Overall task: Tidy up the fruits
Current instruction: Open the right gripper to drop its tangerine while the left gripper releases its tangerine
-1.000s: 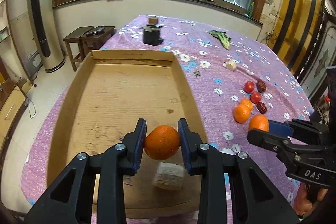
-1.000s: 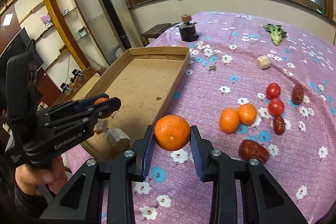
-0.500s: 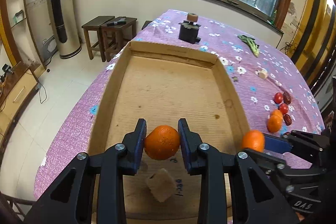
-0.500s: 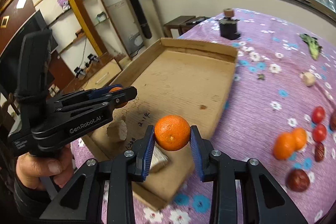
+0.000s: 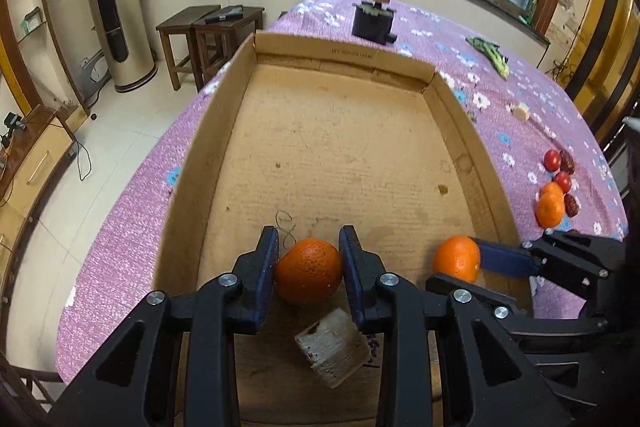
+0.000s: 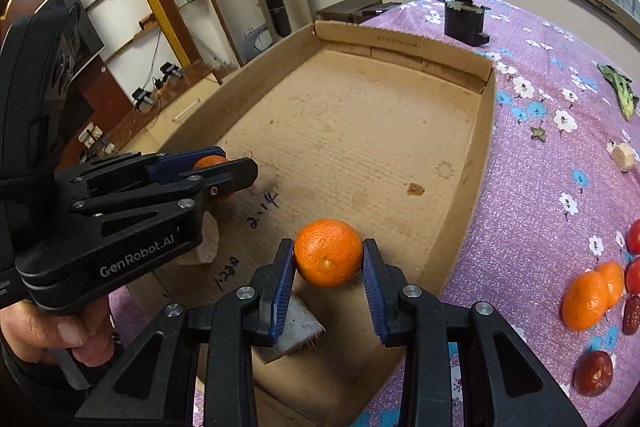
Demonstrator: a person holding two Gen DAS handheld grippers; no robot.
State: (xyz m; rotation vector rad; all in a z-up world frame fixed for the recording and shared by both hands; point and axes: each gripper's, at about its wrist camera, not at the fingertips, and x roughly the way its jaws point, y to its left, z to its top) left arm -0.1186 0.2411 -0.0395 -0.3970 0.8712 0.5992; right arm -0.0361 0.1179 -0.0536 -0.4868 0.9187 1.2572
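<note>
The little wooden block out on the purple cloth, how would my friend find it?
Start at the big cardboard box on the flowery purple tablecloth. Look right of it, between the green vegetable and the red tomatoes. The wooden block lies there alone: pale tan with flat faces, unlike the round fruit.

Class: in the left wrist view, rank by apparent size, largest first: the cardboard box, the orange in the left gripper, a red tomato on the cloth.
1. cardboard box
2. orange held in the left gripper; its nearness to the camera inflates it
3. red tomato; small partly through distance
</note>
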